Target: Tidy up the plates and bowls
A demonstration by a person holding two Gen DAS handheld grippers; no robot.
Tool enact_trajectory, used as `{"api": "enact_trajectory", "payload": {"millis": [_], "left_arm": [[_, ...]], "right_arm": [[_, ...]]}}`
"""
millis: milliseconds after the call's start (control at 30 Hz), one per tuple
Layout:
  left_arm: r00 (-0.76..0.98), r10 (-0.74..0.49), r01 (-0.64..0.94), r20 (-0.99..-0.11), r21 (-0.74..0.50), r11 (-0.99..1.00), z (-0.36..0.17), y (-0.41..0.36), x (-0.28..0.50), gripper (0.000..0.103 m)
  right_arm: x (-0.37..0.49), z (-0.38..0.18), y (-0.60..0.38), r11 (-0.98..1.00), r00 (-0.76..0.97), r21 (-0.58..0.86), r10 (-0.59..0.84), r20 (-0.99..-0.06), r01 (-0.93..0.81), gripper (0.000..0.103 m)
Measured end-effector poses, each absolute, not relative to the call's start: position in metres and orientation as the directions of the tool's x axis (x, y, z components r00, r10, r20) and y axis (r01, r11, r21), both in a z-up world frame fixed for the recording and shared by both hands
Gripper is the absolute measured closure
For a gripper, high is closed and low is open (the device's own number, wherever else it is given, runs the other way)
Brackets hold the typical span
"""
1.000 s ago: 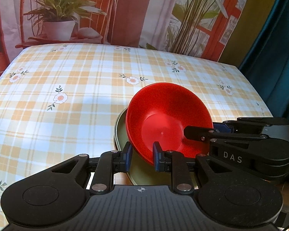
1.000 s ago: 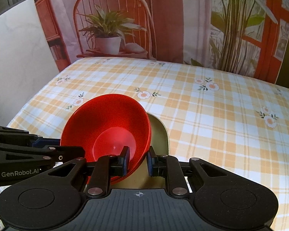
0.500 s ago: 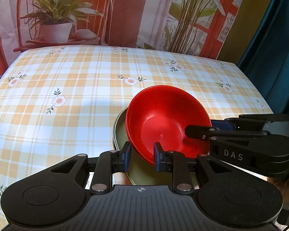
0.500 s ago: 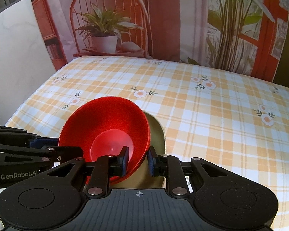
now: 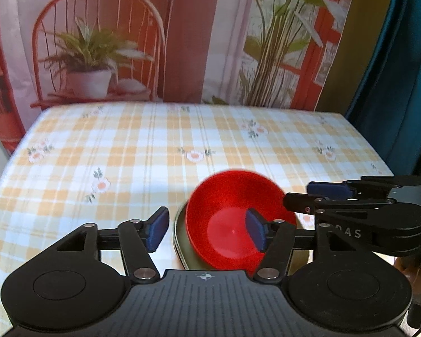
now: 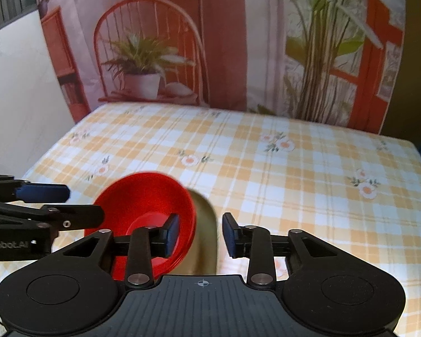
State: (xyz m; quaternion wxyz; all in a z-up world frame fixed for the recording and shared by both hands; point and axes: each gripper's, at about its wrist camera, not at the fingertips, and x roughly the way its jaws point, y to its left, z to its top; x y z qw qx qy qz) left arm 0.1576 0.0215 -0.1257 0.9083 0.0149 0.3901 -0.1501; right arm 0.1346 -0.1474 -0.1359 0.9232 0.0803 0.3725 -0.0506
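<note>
Red and glossy, a bowl (image 5: 233, 219) sits low and just right of centre in the left wrist view, tilted inside an olive-green dish (image 5: 182, 241) whose rim shows on its left. Both rest on a counter (image 5: 126, 168) covered in an orange-and-white checked cloth with small flowers. The left hand-held gripper (image 5: 207, 229) fills the bottom of that frame; its jaws are opening, the blue pads clear of the bowl's near rim, which lies between them. In the right wrist view the bowl (image 6: 146, 196) sits lower left with the dish (image 6: 207, 238) beside it at centre. The right hand-held gripper (image 6: 200, 234) is also opening, its pads apart on either side of both rims, pressing neither. A backdrop (image 5: 182, 42) printed with a chair and potted plants hangs behind the counter.
</note>
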Motion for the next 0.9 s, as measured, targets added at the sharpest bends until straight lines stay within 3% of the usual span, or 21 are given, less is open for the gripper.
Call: {"api": "enact_trajectory", "payload": {"millis": [300,467,633,767,900], "left_arm": [[0.747,-0.211,0.255,-0.63,-0.022,0.967,-0.09,0.015,0.144,0.014],[0.79,-0.193,0.231,-0.583,-0.009,0.973,-0.076,0.015,0.136,0.006],[0.826,-0.149,0.191,-0.544,0.021,0.981,-0.062,0.017,0.128,0.0],[0.845,-0.116,0.164,-0.522,0.046,0.985,-0.05,0.017,0.121,0.0],[0.868,-0.078,0.139,-0.491,0.089,0.986,-0.035,0.015,0.109,0.0]], "right_arm": [[0.122,-0.108,-0.164,0.978,0.751,0.089,-0.084,-0.655,0.187,0.048],[0.115,-0.097,-0.164,0.979,0.764,0.083,-0.089,-0.639,0.184,0.032],[0.107,-0.081,-0.157,0.983,0.781,0.06,-0.102,-0.616,0.176,0.009],[0.099,-0.067,-0.154,0.982,0.796,0.054,-0.113,-0.594,0.18,0.001],[0.088,-0.05,-0.153,0.98,0.811,0.057,-0.124,-0.572,0.19,0.0]]}}
